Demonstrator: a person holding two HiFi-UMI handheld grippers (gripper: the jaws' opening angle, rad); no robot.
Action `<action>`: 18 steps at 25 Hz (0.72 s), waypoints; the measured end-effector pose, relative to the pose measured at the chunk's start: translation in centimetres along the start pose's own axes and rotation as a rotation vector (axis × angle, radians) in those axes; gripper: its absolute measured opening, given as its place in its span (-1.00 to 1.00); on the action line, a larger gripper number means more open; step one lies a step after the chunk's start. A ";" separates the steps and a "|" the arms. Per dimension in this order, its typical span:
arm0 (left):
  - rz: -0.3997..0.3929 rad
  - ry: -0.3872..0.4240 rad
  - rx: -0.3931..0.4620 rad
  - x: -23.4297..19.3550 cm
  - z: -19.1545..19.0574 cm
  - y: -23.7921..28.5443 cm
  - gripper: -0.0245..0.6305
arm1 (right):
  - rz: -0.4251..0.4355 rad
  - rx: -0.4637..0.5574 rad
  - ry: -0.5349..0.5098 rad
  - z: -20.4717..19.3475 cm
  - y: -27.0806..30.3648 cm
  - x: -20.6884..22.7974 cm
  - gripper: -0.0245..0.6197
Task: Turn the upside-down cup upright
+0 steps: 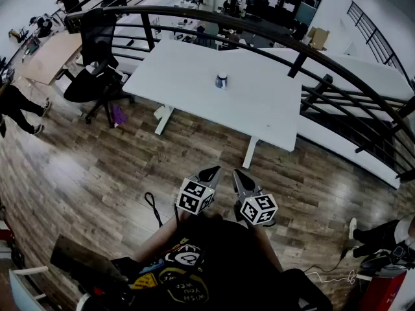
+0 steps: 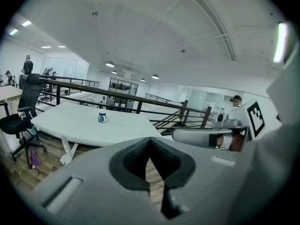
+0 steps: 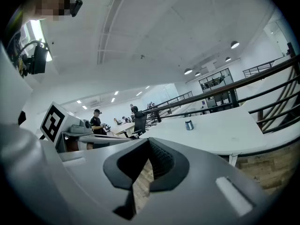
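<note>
A small blue-and-white cup (image 1: 222, 80) stands near the middle of a white table (image 1: 194, 96), far ahead of me. It also shows as the cup (image 2: 101, 117) in the left gripper view and the cup (image 3: 188, 124) in the right gripper view. Whether it is upside down I cannot make out at this distance. My left gripper (image 1: 211, 173) and right gripper (image 1: 239, 177) hang side by side over the wood floor, close to my body and well short of the table. Both are shut with nothing between the jaws.
A black railing (image 1: 272, 28) curves behind the table. A black office chair (image 1: 97, 70) stands at the table's left end, with a purple object (image 1: 118, 115) on the floor beside it. People stand at the far left and lower right. A black cable (image 1: 154, 207) lies on the floor.
</note>
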State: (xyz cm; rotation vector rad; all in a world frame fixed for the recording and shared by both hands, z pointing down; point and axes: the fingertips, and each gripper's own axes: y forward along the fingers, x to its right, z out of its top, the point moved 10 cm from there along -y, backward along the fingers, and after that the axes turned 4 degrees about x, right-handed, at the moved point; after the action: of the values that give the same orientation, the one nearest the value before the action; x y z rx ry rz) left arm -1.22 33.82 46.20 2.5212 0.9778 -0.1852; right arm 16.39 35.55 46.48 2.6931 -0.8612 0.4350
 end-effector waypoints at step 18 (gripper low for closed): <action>0.076 -0.008 0.024 -3.4 0.0 -1.7 -0.92 | 0.021 -0.032 -0.006 -0.9 2.7 -0.9 -0.93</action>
State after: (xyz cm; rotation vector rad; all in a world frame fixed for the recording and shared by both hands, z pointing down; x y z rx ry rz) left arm -4.89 32.81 46.57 2.5718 0.8801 -0.1853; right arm 13.85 34.20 47.46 2.6592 -0.8912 0.4146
